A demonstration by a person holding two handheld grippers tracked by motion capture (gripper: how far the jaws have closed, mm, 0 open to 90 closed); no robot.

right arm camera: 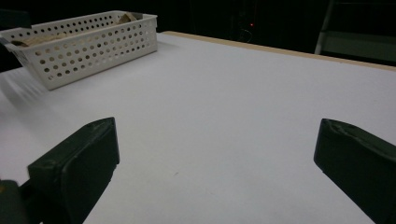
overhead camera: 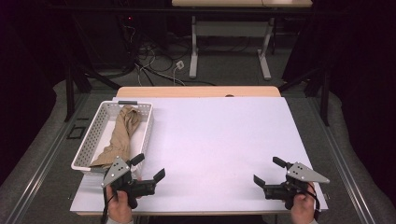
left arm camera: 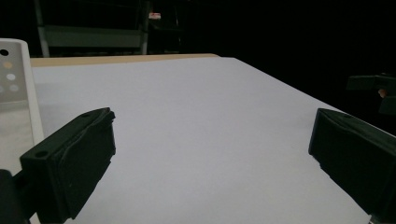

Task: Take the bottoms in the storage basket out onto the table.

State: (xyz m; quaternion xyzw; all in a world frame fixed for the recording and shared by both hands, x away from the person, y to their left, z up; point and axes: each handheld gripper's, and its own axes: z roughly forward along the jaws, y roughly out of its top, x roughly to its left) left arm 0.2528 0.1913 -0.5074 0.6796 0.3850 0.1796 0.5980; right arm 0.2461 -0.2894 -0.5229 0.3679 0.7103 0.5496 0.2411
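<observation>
table point(overhead camera: 219, 140): white top, bare across the middle, wood edge at the far side. basket point(overhead camera: 95, 135) sits at the left, long side running away from the person, touching nothing else on the top. it's white, perforated, and holds one thing: a tan cloth point(overhead camera: 120, 135), bunched and twisted, lying lengthwise from the far end to the near-left corner, a bit of it riding above the rim.

left gripper point(overhead camera: 149, 169) is at the near-left, just beside the basket's near end, jaws wide apart, nothing between them. right gripper point(overhead camera: 267, 171) is at the near-right, well apart from the basket, jaws also wide apart and empty. both hover low over the near edge, pointing inward and forward.

my read: start pose, no grasp begun, cloth untouched in the basket. next move likely falls to the left gripper: swing over the rim, come down on a raised fold, close. watch the basket wall; a light basket could slide or lift with the cloth.
</observation>
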